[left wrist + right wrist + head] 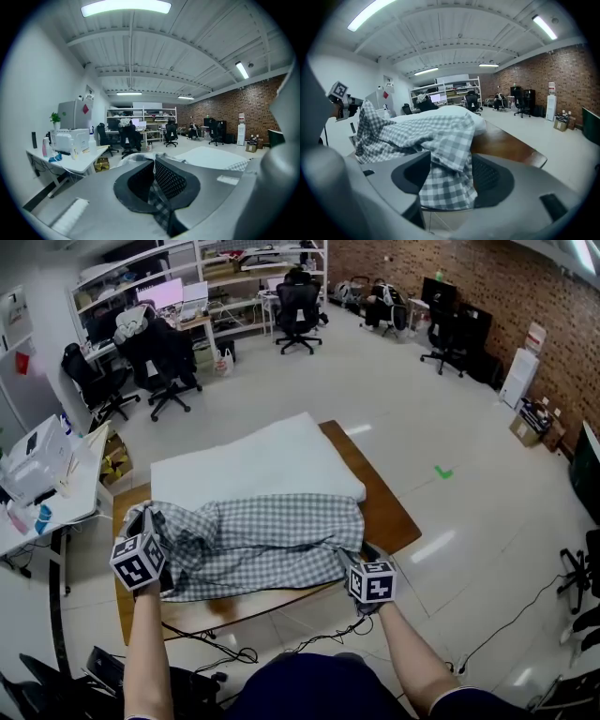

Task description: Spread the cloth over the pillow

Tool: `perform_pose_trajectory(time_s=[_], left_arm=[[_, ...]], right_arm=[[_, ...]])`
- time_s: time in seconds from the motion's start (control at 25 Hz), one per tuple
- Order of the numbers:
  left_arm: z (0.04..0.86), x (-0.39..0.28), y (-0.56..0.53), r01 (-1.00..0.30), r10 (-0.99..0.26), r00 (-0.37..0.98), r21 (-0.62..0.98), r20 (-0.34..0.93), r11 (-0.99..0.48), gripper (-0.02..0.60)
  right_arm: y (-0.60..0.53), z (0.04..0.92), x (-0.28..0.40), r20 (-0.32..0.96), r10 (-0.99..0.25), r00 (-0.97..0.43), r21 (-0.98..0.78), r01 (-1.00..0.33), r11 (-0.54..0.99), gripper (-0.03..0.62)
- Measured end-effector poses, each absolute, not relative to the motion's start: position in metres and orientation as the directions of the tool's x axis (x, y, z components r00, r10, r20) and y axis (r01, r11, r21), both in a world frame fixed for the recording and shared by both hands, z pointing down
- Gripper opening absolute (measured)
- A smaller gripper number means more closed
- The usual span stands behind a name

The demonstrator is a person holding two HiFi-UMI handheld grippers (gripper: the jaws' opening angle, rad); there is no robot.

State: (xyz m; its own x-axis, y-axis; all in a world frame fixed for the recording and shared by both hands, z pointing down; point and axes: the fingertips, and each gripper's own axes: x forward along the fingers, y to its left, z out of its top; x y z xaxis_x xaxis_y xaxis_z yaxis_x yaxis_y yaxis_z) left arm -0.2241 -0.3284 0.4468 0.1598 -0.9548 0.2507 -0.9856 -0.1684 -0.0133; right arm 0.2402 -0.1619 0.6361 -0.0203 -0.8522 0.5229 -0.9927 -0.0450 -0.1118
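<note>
A grey-and-white checked cloth [262, 540] lies bunched over the near half of a white pillow [253, 465] on a brown table [389, 512]. My left gripper [150, 521] is at the cloth's near left corner and is shut on it. In the left gripper view the cloth [161, 213] is pinched between the pads. My right gripper [349, 557] is at the near right corner. Its jaws stand wide apart, and a fold of the cloth [440, 140] hangs loose between them without being pressed. The pillow's far half is bare.
A white desk [56, 502] with a printer [33, 460] stands close on the left. Cables [234, 652] trail on the floor under the table's near edge. Black office chairs [164, 357] and shelving stand far back, with open floor to the right.
</note>
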Motion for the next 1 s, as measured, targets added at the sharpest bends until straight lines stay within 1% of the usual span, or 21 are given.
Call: perform_pose_trajectory(time_s=[0.12,0.16,0.28,0.32,0.36,0.44,0.72,1.0], left_arm=[[0.452,-0.224,-0.327,-0.984,-0.951,0.164,-0.018,0.262,-0.175,0.011],[0.452,-0.225,-0.327,-0.984,-0.951,0.164,-0.022,0.263,-0.175,0.011],[0.451,-0.234,-0.327,-0.986,-0.953,0.153,-0.025,0.263,-0.165,0.011],[0.451,-0.237,-0.326,-0.987,-0.954,0.147,-0.026,0.263,-0.160,0.011],[0.451,-0.241,-0.326,-0.988,-0.954,0.142,-0.026,0.262,-0.154,0.011],[0.450,-0.248,-0.326,-0.989,-0.956,0.133,-0.027,0.262,-0.145,0.011],[0.440,-0.268,-0.325,-0.993,-0.965,0.102,-0.028,0.241,-0.112,0.011],[0.410,-0.293,-0.319,-0.998,-0.982,0.051,-0.022,0.184,-0.056,0.011]], right_arm=[[-0.173,0.646,0.243,0.542,-0.840,-0.002,-0.091,-0.994,-0.057,0.283],[-0.175,0.646,0.245,0.543,-0.840,0.010,-0.071,-0.996,-0.057,0.271],[-0.179,0.636,0.251,0.533,-0.845,0.047,0.010,-0.999,-0.048,0.123],[-0.181,0.630,0.253,0.522,-0.851,0.056,0.031,-0.998,-0.046,0.090],[-0.182,0.623,0.254,0.507,-0.860,0.060,0.043,-0.998,-0.044,0.072],[-0.187,0.606,0.257,0.476,-0.878,0.056,0.052,-0.998,-0.036,0.057],[-0.212,0.530,0.272,0.356,-0.934,0.040,0.113,-0.994,0.001,0.054],[-0.238,0.458,0.301,0.255,-0.965,0.058,0.149,-0.989,-0.020,0.054]])
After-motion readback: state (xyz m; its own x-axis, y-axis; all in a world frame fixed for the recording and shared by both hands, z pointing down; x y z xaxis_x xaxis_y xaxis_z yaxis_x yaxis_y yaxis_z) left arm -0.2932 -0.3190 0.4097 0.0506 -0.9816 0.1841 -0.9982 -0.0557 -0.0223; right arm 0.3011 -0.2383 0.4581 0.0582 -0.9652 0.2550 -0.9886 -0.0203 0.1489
